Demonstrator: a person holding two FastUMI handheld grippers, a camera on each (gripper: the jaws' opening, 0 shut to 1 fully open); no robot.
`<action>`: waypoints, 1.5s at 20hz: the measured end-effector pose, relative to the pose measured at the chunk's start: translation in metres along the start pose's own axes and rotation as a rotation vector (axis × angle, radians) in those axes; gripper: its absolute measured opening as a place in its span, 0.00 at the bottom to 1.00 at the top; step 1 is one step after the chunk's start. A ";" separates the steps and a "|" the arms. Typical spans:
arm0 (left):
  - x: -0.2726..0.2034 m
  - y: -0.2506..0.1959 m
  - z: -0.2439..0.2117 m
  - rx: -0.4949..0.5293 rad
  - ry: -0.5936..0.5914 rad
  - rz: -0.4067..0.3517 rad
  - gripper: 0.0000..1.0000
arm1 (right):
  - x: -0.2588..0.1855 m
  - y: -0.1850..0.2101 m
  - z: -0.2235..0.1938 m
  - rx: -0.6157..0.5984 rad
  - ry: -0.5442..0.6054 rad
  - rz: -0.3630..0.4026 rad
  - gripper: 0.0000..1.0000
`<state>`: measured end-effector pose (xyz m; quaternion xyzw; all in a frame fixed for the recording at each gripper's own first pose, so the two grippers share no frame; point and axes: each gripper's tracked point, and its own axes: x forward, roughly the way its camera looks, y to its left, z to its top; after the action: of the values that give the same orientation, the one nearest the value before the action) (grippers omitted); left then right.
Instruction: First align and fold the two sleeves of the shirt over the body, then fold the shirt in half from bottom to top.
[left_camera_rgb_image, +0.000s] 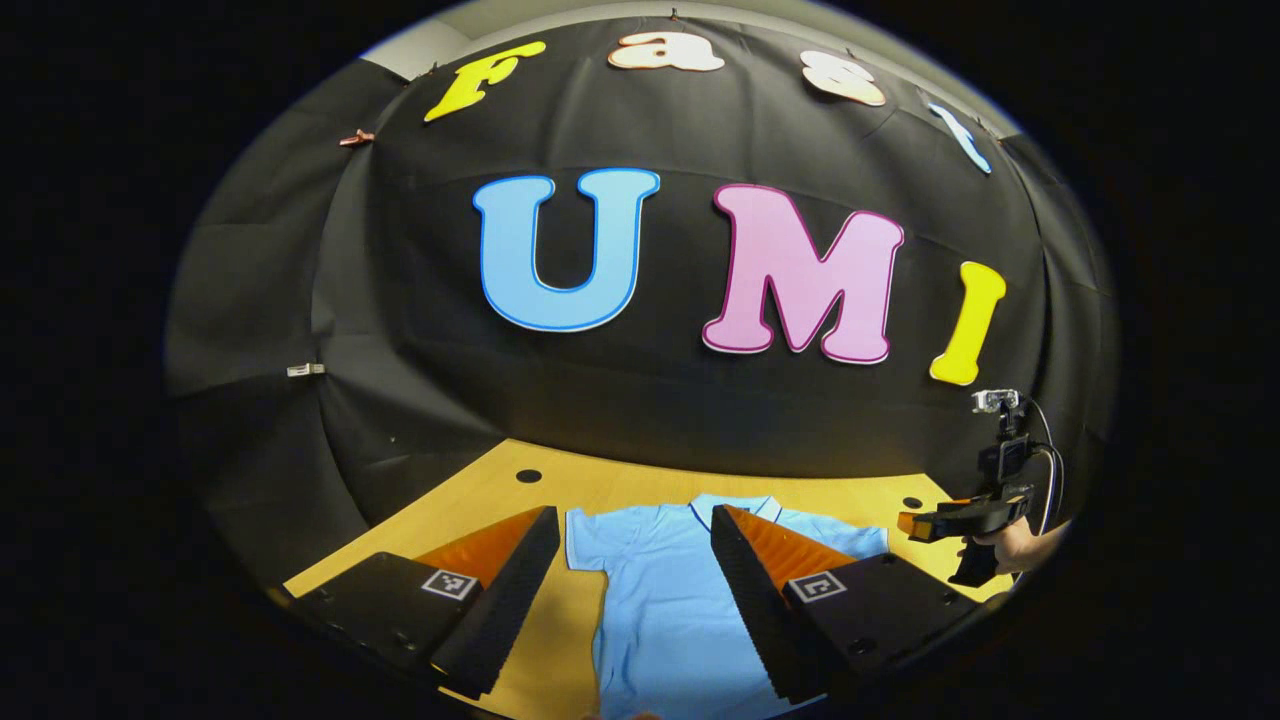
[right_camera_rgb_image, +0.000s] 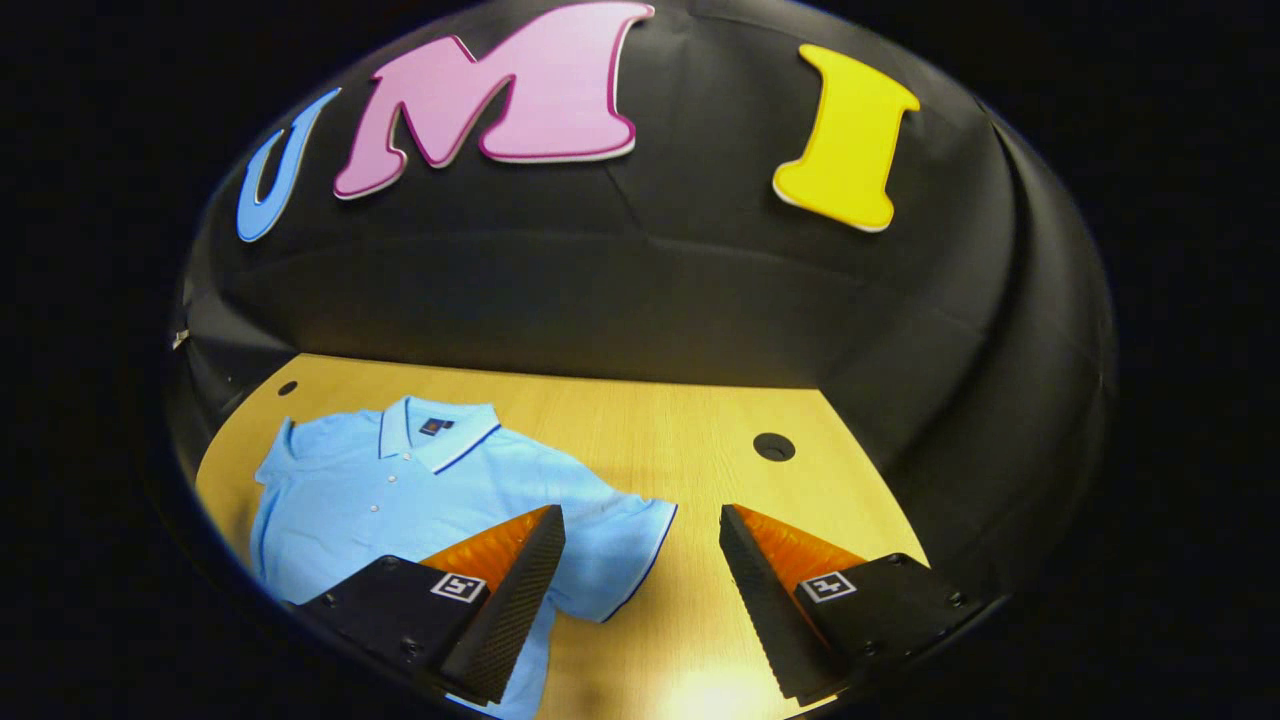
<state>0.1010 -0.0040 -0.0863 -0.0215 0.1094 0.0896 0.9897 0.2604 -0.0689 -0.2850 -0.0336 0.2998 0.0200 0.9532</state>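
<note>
Both grippers, left and right, hover wide open and empty above the shirt lying flat on the table; each should pinch a sleeve hem cleanly before folding inward.

Left hand-held gripper: fingers spread wide apart, nothing between them, pointing toward 12 o'clock. Right hand-held gripper: fingers likewise spread wide, gripping nothing. In the left gripper view, the right unit sits at 3 o'clock, held by a hand from behind.
</note>
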 end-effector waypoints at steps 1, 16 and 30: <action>0.005 -0.005 -0.004 -0.009 0.016 -0.006 0.97 | 0.013 0.000 -0.008 0.000 0.030 0.003 0.98; 0.037 -0.012 -0.027 -0.011 0.073 0.011 0.97 | 0.095 -0.008 -0.060 0.142 0.206 -0.029 0.53; 0.029 -0.002 -0.031 -0.009 0.068 0.029 0.97 | 0.083 0.005 -0.032 0.079 0.159 0.012 0.10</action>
<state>0.1222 -0.0027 -0.1231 -0.0276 0.1429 0.1039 0.9839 0.3097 -0.0652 -0.3593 0.0044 0.3755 0.0109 0.9267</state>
